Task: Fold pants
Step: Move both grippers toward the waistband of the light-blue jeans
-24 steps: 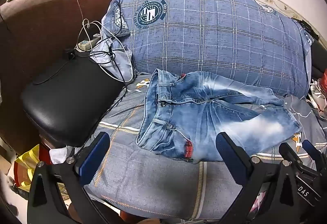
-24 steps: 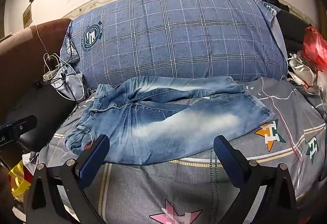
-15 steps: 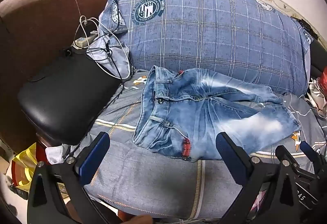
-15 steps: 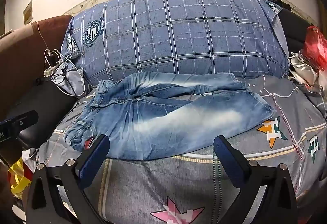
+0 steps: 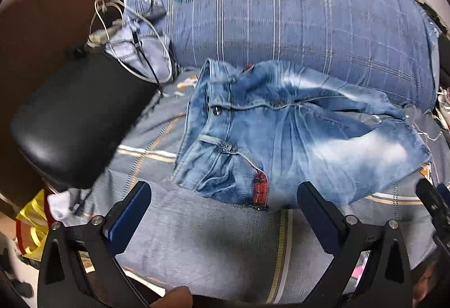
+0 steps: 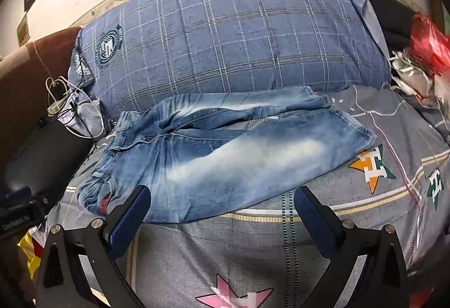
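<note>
While the jeans (image 6: 225, 156) lie on the bedspread (image 6: 253, 246) at twelve o'clock of both tools, legs overlapping, waistband toward nine, no neat fold looks finished. Left gripper (image 5: 223, 212) and right gripper (image 6: 222, 209) hover spread wide, holding nothing.

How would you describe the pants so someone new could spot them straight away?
Find the big blue plaid pillow against the wall; the jeans lie on the grey bedspread just before it, waistband toward the black seat. They alone are faded denim, with a red tag at the hip.
</note>
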A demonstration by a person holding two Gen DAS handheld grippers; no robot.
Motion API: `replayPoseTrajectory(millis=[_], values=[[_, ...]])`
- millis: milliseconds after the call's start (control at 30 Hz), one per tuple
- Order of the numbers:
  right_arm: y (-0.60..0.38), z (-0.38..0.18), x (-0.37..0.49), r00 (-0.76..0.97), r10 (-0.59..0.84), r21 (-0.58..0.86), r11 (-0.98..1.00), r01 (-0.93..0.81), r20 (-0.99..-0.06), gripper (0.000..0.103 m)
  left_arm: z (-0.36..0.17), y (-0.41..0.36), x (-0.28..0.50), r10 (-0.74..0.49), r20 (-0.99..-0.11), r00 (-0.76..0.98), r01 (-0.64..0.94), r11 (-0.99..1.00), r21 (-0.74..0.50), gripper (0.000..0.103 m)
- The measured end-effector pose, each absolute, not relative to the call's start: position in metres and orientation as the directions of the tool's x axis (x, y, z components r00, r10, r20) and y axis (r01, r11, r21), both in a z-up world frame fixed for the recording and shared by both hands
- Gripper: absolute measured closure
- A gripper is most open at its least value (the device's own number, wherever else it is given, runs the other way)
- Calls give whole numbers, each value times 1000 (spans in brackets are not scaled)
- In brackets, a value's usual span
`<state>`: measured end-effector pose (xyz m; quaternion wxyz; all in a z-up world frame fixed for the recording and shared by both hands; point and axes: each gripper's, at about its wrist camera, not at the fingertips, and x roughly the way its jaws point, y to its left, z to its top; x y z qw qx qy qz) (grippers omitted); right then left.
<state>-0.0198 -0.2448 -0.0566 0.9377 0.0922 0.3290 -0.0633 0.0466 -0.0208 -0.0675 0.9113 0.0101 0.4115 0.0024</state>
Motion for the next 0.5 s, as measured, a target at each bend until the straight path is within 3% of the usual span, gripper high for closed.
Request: replayPoseTrajectory(millis=[367, 500], values=[[-273, -83, -15, 723, -95, 153, 951, 270, -684, 0, -147, -56, 86, -12, -834, 552, 59, 998, 25, 0], [-281, -90, -10, 709, -98, 167, 941, 294, -699, 0, -156, -63, 83, 22, -800, 600, 66, 995, 77, 0]])
